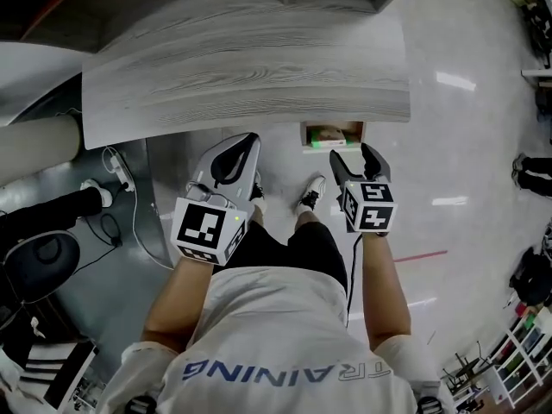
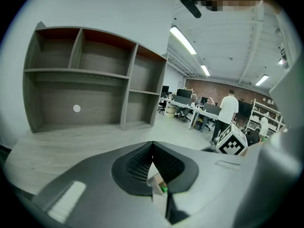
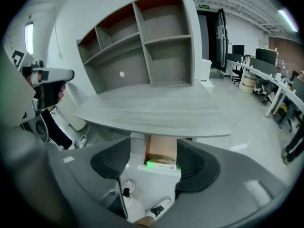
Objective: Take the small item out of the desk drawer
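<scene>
Under the grey wooden desk (image 1: 250, 76) a small drawer (image 1: 332, 148) stands pulled out. Inside it lies a small green-and-white box (image 1: 328, 134). My right gripper (image 1: 353, 155) hangs just in front of the drawer, open, with nothing between its fingers. In the right gripper view the box (image 3: 161, 164) and the brown drawer floor (image 3: 160, 148) show through the gap of the right gripper (image 3: 153, 169). My left gripper (image 1: 246, 145) is to the left of the drawer, below the desk edge, shut and empty. In its own view the left gripper (image 2: 152, 151) has its pads meeting.
A shelf unit (image 3: 142, 42) stands at the back of the desk top. Cables and a plug (image 1: 116, 175) lie on the floor to the left, beside a black chair (image 1: 43, 261). The person's shoes (image 1: 310, 195) are below the drawer. People and desks (image 2: 230, 108) fill the far room.
</scene>
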Demonstrator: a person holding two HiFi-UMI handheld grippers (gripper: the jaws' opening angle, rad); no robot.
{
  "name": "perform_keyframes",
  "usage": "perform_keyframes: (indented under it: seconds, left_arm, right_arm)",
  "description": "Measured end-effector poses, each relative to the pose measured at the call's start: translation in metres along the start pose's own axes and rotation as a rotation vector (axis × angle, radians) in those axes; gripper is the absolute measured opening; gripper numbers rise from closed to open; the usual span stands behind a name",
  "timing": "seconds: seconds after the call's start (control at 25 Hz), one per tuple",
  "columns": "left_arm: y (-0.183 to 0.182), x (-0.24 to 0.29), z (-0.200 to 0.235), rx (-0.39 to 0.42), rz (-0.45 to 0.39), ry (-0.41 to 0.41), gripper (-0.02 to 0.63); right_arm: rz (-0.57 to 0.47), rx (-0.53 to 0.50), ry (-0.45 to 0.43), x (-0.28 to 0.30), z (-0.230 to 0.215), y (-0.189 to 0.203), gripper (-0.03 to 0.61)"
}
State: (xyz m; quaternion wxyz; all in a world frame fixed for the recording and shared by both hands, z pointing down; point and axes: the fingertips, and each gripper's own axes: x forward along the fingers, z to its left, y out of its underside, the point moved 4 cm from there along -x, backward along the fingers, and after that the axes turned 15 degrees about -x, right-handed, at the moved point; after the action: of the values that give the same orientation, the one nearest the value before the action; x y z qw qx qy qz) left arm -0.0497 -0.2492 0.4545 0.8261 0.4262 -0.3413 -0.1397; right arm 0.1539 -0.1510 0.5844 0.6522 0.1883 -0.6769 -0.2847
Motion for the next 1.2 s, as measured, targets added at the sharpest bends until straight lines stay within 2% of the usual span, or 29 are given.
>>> perform_keyframes:
  seconds: [0.56, 0.92, 1.2]
  left_arm:
    - [0.039, 0.009, 0.03, -0.058, 0.072, -0.021, 0.0]
    - [0.059, 0.01, 0.045, -0.092, 0.106, -0.037, 0.0]
    - [0.067, 0.013, 0.053, -0.1, 0.127, -0.043, 0.0]
  right_arm:
    - [0.213, 0.013, 0.008, 0.1, 0.004, 0.06, 0.486]
    - [0.303, 0.017, 0.024, 0.141, 0.009, 0.091, 0.515]
    - [0.326, 0.021, 0.057, 0.156, 0.008, 0.1, 0.515]
